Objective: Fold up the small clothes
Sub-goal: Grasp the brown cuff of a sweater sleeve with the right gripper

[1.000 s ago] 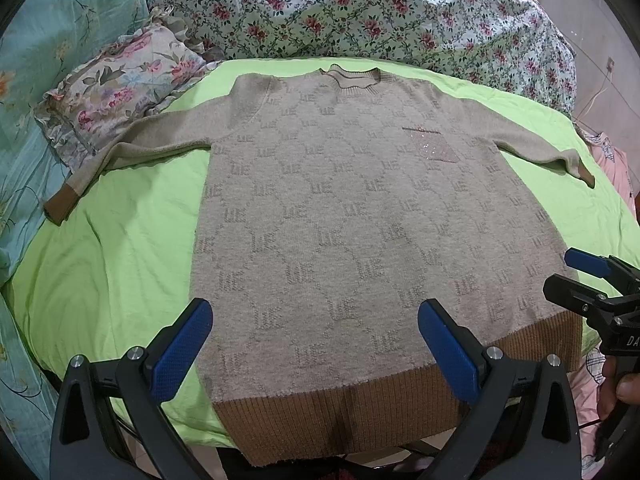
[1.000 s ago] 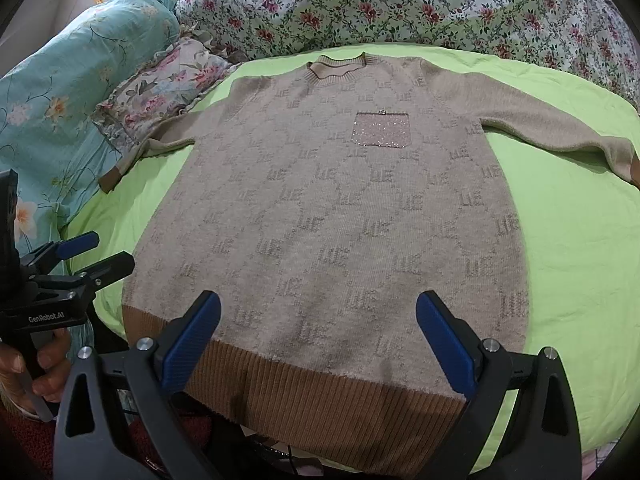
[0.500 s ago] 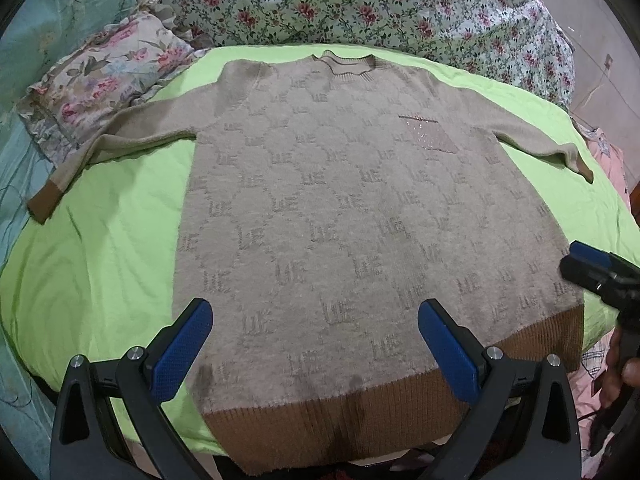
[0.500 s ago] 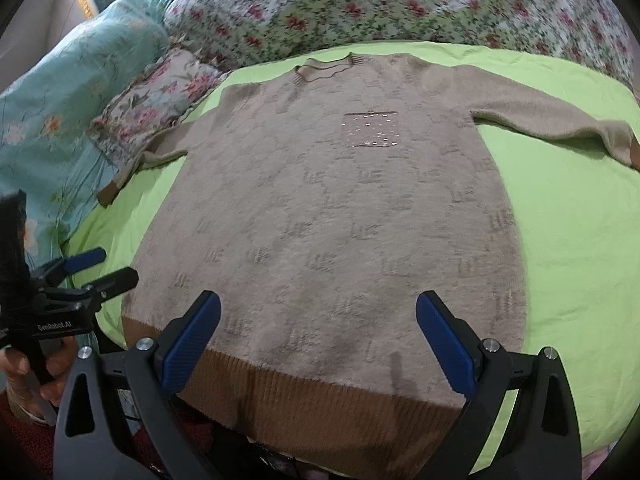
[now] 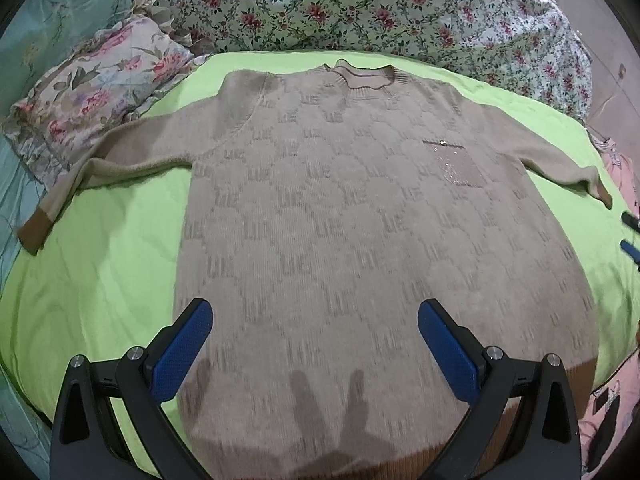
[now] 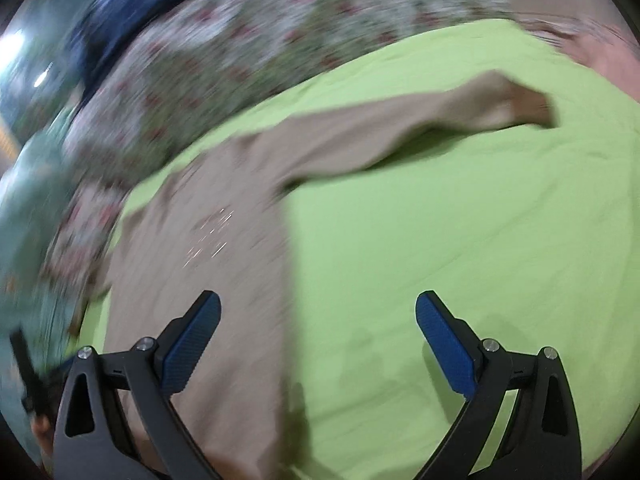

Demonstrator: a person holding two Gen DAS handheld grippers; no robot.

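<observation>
A floral pillow sits at the far left of the bed, with a flowered quilt heaped along the far side, and one sleeve cuff reaches out until it lies just beside the pillow's edge. The beige sweater lies flat, front up, on the lime-green sheet, neck away from us and brown hem at the near edge of the bed. The left gripper hovers over the lower body of the sweater, its blue pads spread wide with nothing between them. The right gripper is off to the right, jaws equally wide apart and empty, above the sweater's side edge and bare sheet; its view is badly smeared. The right sleeve stretches out across the sheet toward the far right, with open green sheet on its near side. Bare sheet also shows on the left, between the body and the left sleeve.
</observation>
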